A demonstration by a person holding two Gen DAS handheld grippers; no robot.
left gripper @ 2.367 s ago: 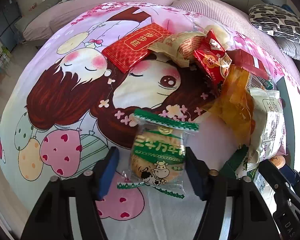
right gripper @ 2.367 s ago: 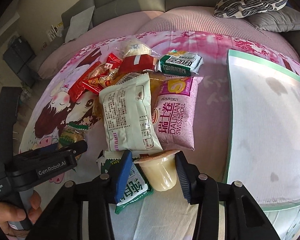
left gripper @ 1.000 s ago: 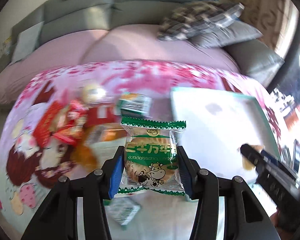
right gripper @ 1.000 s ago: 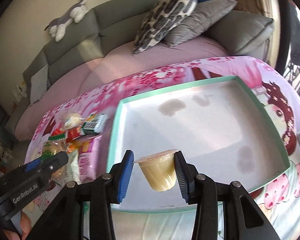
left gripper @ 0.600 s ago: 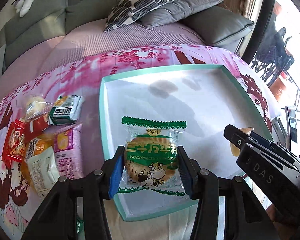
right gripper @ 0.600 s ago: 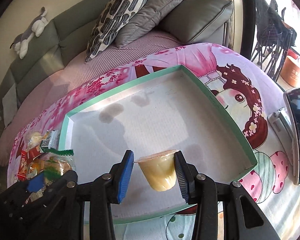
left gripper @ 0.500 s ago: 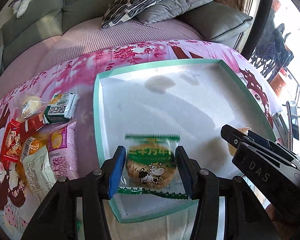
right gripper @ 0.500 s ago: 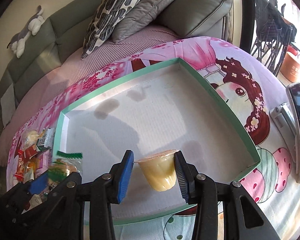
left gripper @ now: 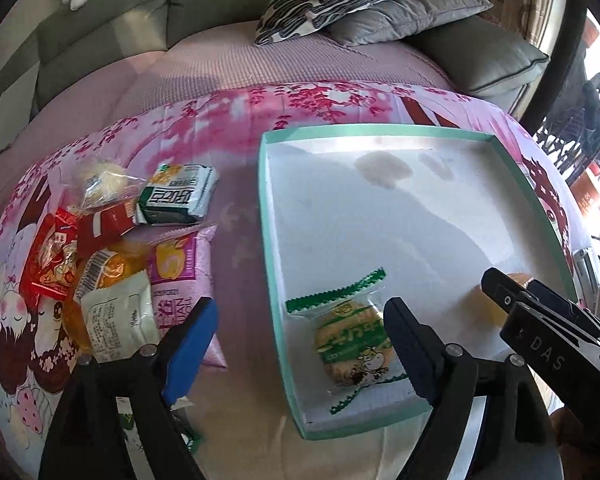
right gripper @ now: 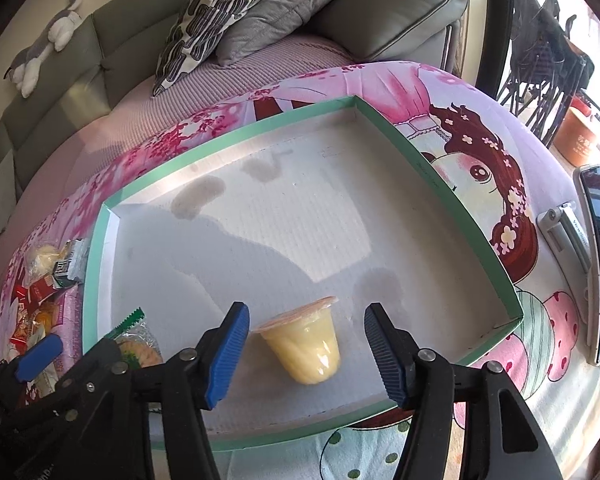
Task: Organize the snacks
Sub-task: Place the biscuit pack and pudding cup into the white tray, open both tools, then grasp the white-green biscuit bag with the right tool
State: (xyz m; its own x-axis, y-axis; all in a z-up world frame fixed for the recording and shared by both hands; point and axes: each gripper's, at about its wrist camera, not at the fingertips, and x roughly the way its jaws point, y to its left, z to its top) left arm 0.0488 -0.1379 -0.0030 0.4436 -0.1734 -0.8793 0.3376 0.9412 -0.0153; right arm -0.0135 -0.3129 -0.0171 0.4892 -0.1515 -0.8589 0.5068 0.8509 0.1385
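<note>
From the left wrist, the left gripper (left gripper: 300, 340) has just been opening; its jaws stand wide apart, clear of the green biscuit packet (left gripper: 350, 338), which lies flat in the near left corner of the teal-rimmed tray (left gripper: 269, 240). The left finger (left gripper: 190, 344) hangs outside the tray wall. The snack pile (left gripper: 132, 248) lies left of the tray, partly hidden by the gripper frame. The right gripper's body hides most of the jelly cup (left gripper: 516, 280).

From the right wrist, the right gripper (right gripper: 306, 344) has also just been opening; the jaws stand apart, with the jelly cup (right gripper: 306, 346) tilted on the tray floor between them, untouched. The biscuit packet (right gripper: 138, 344) is half hidden behind the left gripper (right gripper: 60, 364).
</note>
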